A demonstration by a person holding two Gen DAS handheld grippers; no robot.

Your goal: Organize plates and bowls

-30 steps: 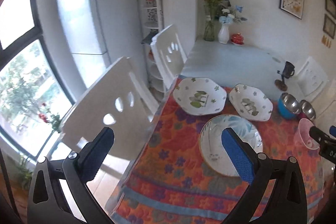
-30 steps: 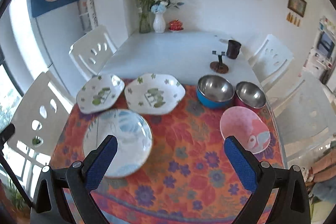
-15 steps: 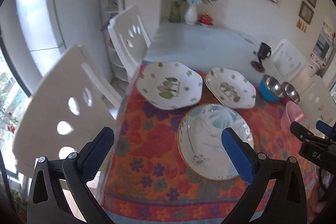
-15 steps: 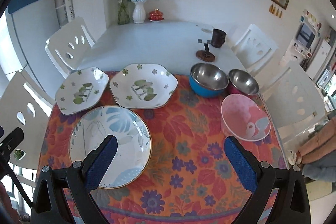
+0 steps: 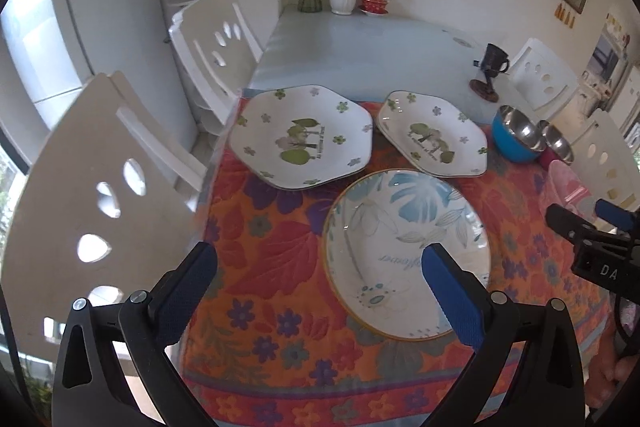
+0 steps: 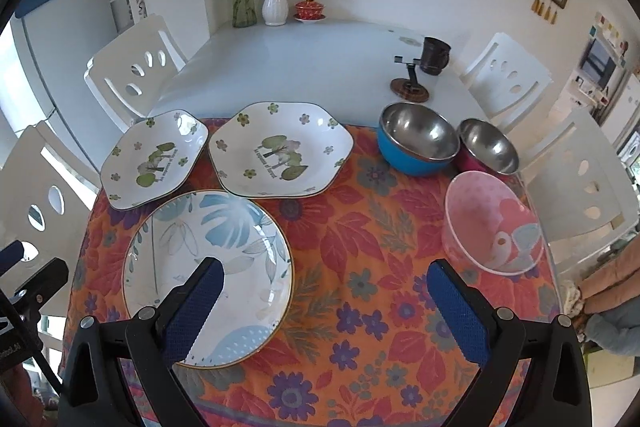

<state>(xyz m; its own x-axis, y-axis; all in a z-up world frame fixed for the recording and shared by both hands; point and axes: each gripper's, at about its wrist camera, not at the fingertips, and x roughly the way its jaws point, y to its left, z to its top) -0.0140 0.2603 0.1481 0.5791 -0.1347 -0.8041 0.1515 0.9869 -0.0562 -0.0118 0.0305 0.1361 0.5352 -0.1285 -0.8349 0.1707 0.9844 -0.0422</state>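
Observation:
On the orange floral cloth [image 6: 360, 251] lie a round blue-leaf plate [image 6: 208, 267] [image 5: 400, 227], two hexagonal white plates with green trees [image 6: 280, 151] [image 6: 154, 159] [image 5: 302, 135] [image 5: 434, 135], a blue-sided steel bowl [image 6: 416, 139] [image 5: 516, 135], a red-sided steel bowl [image 6: 488, 147] and a pink bowl [image 6: 492, 223]. My left gripper [image 5: 316, 267] hovers open over the cloth's left part, its right finger above the round plate. My right gripper [image 6: 324, 279] hangs open above the cloth between the round plate and the pink bowl. Neither holds anything.
White chairs [image 5: 100, 167] [image 6: 508, 75] stand around the table. On the bare table top [image 6: 300, 59] behind the cloth are a dark mug [image 6: 434, 55], a small stand [image 6: 410, 87], vases with flowers [image 6: 276, 3] and a red lidded cup [image 6: 310, 9]. A person's arm [image 6: 608, 291] is at right.
Both grippers have swung and come lower toward the table; the left view has turned from the window and chairs onto the plates. The dishes have not moved.

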